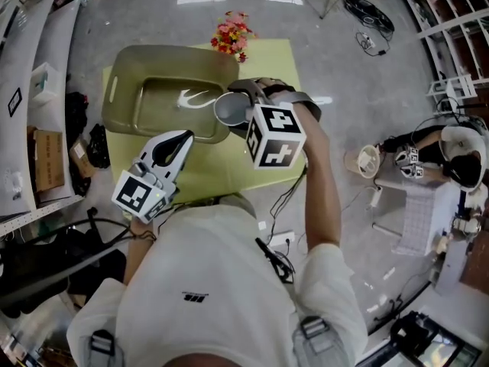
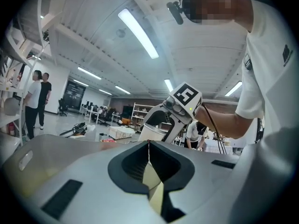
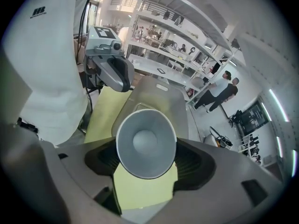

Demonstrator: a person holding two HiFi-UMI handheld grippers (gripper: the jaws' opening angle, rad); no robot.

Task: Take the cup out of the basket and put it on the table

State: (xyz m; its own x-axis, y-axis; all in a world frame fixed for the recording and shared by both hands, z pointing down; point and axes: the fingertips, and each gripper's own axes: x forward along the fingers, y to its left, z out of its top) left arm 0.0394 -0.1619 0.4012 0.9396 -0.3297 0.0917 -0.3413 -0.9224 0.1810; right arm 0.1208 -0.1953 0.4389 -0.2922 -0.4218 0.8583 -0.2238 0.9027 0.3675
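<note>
My right gripper (image 1: 243, 107) is shut on a grey cup (image 1: 231, 108), held in the air over the near right corner of the olive basket (image 1: 130, 60). In the right gripper view the cup (image 3: 145, 143) lies on its side between the pads, its mouth facing the camera, and my right gripper (image 3: 147, 149) hangs above the yellow-green table (image 3: 105, 111). The left gripper (image 1: 186, 138) hovers over the table's front, just left of the cup. Its jaws (image 2: 149, 146) are shut with nothing between them. From there I see the right gripper (image 2: 180, 106) with the cup (image 2: 152, 133).
The yellow-green table (image 1: 229, 167) carries the basket on its left half. A bunch of red and orange flowers (image 1: 233, 35) lies at the table's far edge. Shelves (image 1: 30, 90) stand to the left, and a chair with gear (image 1: 428, 167) to the right. Cables (image 1: 367, 10) lie on the floor.
</note>
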